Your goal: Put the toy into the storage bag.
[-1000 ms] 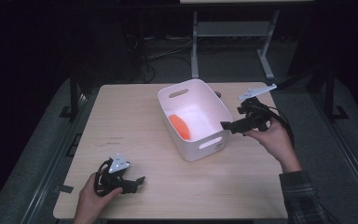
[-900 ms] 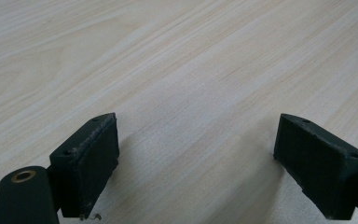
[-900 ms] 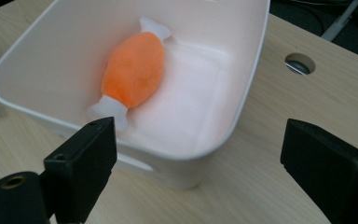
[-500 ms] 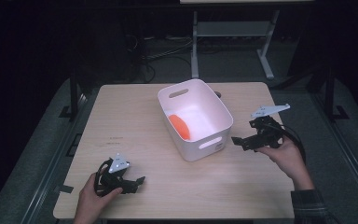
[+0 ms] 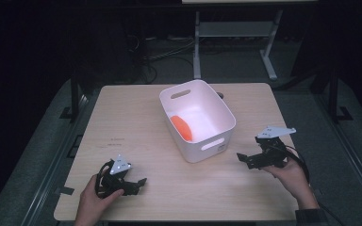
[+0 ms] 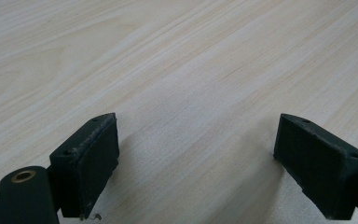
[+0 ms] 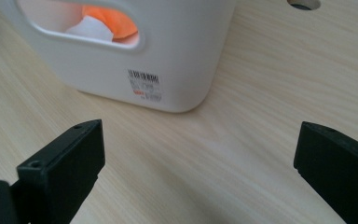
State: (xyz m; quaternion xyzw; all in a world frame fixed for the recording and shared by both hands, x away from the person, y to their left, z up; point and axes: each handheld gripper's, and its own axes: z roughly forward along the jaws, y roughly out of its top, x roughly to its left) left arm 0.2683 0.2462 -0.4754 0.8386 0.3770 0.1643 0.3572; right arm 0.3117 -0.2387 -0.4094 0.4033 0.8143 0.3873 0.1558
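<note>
Room: dark floor and a metal stand behind a pale wooden table [image 5: 136,117] that fills the middle of the high view.
Right tongs [image 5: 250,159]: lower right of the high view, jaws wide apart after just opening, nothing between them; in the right gripper view bare wood lies between the pads.
Left tongs [image 5: 134,182]: lower left, resting low by the table's near edge, jaws apart and empty.
White bin [image 5: 197,118]: centre of the frame, just left of the right tongs, apart from them; its handle slot [image 7: 81,29] faces them.
Orange thing [image 5: 181,127]: lying on the bin floor, up and left of the right tongs, well apart from the left ones.
Risk: a low sweep of the right tongs could likely nudge the light bin and slide it.
Risk: reaching through the slot rather than over the rim would probably jam a jaw.
</note>
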